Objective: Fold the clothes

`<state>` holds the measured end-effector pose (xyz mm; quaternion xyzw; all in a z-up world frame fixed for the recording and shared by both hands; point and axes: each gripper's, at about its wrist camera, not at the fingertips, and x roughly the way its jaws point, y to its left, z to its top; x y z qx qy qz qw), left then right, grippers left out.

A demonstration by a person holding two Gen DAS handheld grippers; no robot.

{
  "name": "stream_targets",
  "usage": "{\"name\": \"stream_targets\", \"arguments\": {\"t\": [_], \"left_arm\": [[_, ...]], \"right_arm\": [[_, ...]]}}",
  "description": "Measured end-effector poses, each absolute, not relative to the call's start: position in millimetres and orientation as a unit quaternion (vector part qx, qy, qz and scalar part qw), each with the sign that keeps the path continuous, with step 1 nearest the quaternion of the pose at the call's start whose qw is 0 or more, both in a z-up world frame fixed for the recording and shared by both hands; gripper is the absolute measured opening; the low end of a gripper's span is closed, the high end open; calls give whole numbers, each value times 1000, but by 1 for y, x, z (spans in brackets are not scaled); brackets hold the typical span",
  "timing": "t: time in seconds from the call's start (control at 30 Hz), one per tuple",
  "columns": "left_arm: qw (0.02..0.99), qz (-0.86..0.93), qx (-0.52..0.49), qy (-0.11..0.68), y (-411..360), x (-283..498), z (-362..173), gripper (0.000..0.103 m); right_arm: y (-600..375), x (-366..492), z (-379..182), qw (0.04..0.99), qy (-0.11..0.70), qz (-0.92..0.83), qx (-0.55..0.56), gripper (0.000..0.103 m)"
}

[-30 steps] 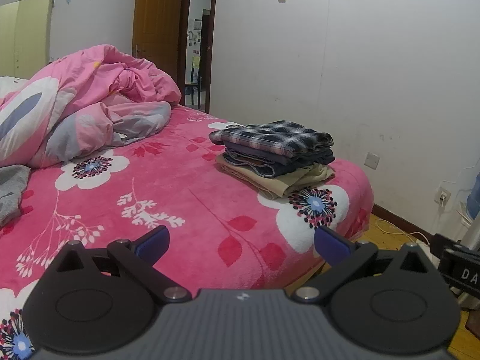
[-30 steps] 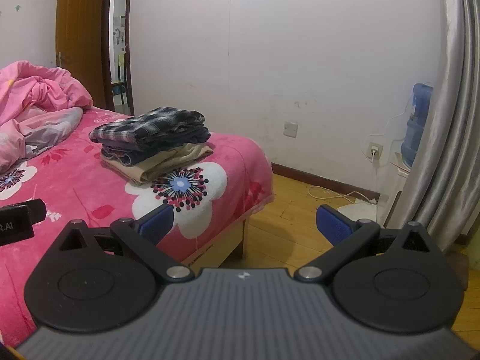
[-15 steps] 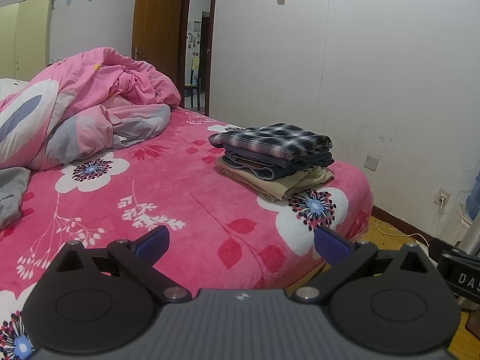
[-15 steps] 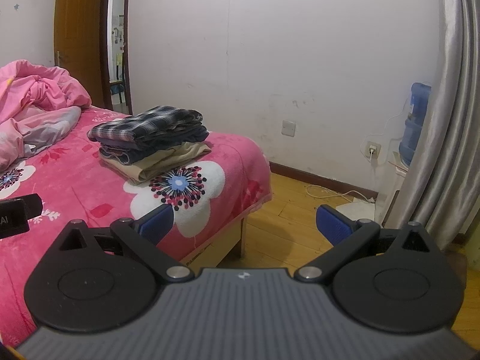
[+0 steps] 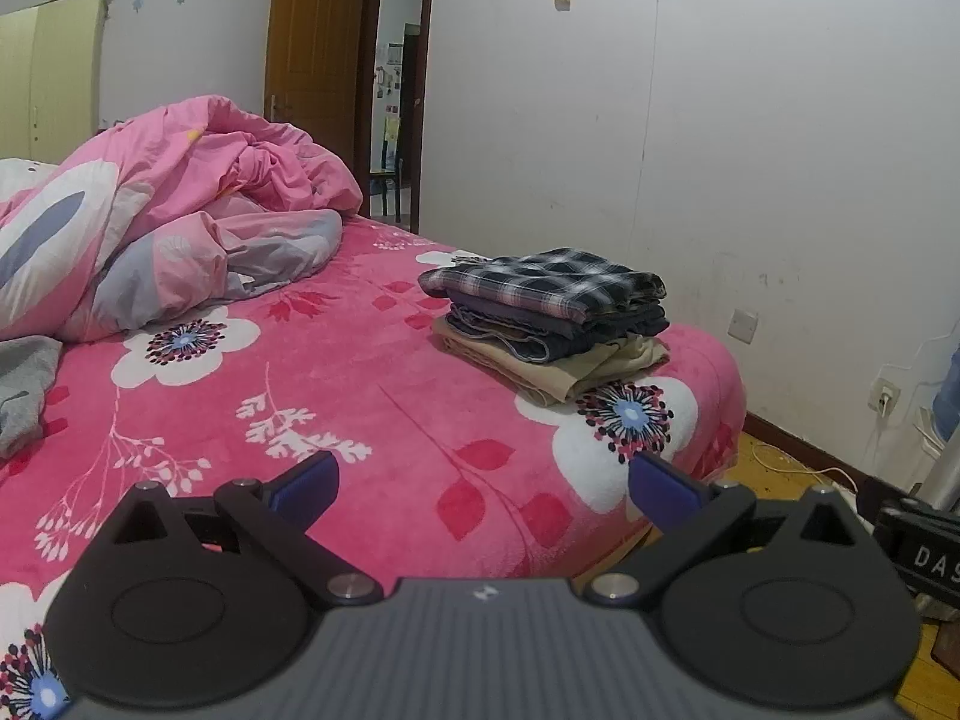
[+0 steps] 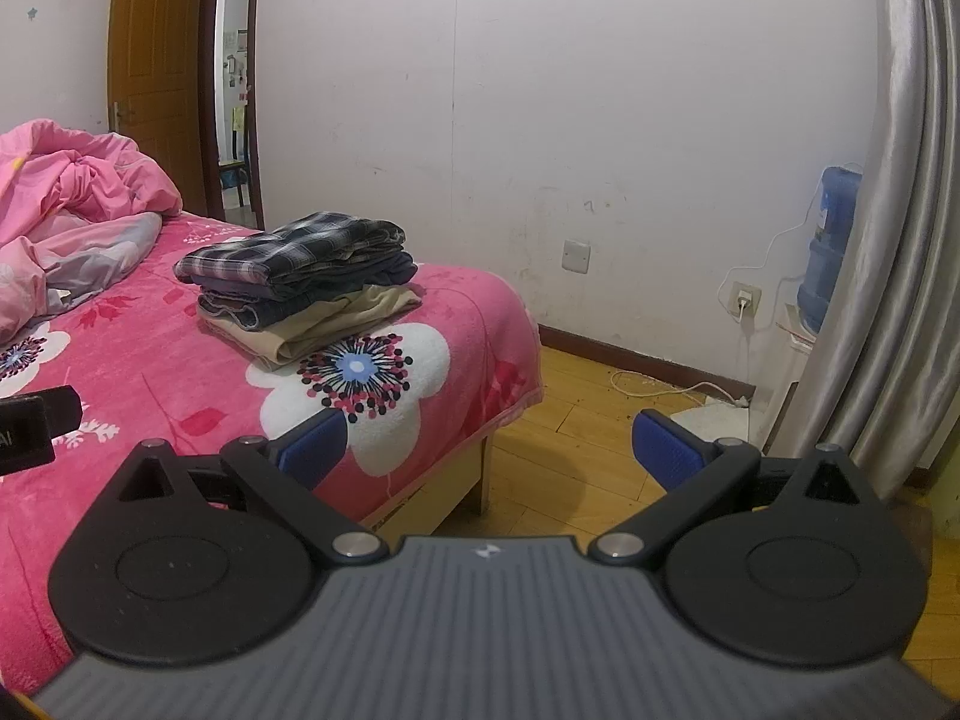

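Observation:
A stack of folded clothes [image 5: 549, 321] sits near the far corner of the pink flowered bed [image 5: 360, 396], a plaid garment on top, dark denim below, beige at the bottom. The same stack [image 6: 303, 276] shows in the right wrist view. A grey garment [image 5: 24, 384] lies crumpled at the left edge of the bed. My left gripper [image 5: 483, 483] is open over the bed's near part, holding nothing. My right gripper [image 6: 489, 447] is open too, hovering over the bed's corner and the floor, empty.
A rumpled pink duvet [image 5: 162, 210] is piled at the head of the bed. A wooden door [image 5: 312, 60] stands open behind it. Wooden floor [image 6: 576, 420], a water bottle [image 6: 831, 246], cables and a grey curtain [image 6: 900, 210] lie to the right.
Both views have shifted slightly; the stack of clothes sits a little lower and further left in frame. Both grippers stay open and empty.

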<state>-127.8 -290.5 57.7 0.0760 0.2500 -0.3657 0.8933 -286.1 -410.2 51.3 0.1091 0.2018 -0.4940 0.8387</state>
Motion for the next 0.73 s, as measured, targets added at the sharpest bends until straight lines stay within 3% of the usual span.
{"name": "stream_targets", "arguments": {"t": [0.73], "left_arm": [[895, -363, 71, 250, -289, -123, 61, 103]], "right_arm": [[-407, -282, 53, 837, 203, -497, 103, 102]]}}
